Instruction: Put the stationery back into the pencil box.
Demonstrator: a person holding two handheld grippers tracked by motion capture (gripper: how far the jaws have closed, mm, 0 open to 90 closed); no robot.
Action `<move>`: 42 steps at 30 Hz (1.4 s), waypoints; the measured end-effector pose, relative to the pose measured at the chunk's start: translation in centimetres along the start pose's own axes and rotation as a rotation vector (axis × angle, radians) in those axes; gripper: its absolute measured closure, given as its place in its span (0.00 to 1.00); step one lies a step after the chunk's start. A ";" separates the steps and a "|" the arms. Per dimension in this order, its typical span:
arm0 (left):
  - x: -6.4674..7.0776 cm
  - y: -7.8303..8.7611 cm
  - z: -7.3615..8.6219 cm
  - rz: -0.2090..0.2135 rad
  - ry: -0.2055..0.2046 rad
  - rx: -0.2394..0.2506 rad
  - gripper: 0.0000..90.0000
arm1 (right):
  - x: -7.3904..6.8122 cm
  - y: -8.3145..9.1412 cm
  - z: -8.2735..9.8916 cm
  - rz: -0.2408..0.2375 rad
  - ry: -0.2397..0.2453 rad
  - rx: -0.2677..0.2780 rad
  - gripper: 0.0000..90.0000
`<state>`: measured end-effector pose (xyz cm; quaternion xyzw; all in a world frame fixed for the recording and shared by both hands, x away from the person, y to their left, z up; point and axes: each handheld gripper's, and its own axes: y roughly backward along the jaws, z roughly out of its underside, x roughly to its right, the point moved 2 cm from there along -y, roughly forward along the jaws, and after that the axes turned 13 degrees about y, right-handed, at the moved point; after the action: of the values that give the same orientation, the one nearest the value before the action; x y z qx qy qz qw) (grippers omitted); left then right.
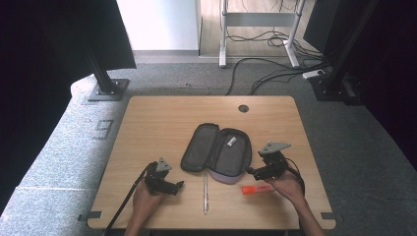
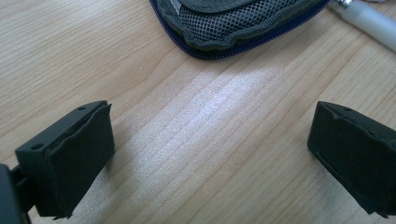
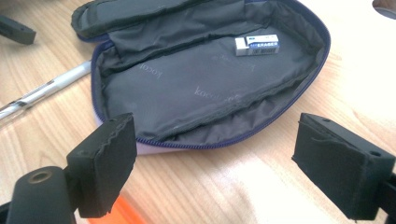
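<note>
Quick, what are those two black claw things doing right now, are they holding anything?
Left gripper: open, holding nothing, over bare table.
Right gripper: open, holding nothing, pointing at the open pencil case.

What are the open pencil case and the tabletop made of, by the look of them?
Pencil case: looks like soft woven fabric, with a dark matte lining that creases and a mesh pocket on the lid half. Tabletop: pale wood or wood-look laminate, showing straight grain and a soft sheen.

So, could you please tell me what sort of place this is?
Probably a lab or recording room: a bare wooden table on grey carpet, loose cables across the floor, and dark curtains at the sides.
</note>
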<state>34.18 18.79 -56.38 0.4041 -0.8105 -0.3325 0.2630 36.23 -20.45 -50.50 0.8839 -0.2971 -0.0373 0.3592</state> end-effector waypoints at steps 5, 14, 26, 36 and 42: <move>0.0 0.0 0.0 0.000 0.000 0.000 0.00 | -0.4 0.4 0.7 -0.007 -0.002 0.001 0.15; 0.0 0.0 0.0 0.000 0.000 0.000 0.00 | -1.3 1.0 2.5 -0.023 -0.007 0.001 0.21; 0.0 0.0 0.0 0.000 0.000 0.000 0.00 | -2.7 1.8 3.9 -0.046 0.005 0.002 0.26; 0.0 0.0 0.0 0.000 0.000 0.000 0.00 | -3.6 1.8 5.3 -0.077 0.029 -0.009 0.33; 0.0 0.0 0.0 0.000 0.001 0.001 0.00 | -3.8 1.1 6.2 -0.097 0.021 -0.028 0.36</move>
<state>34.18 18.79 -56.39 0.4044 -0.8105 -0.3321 0.2632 30.85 -22.84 -54.92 0.8924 -0.2495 -0.0495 0.3726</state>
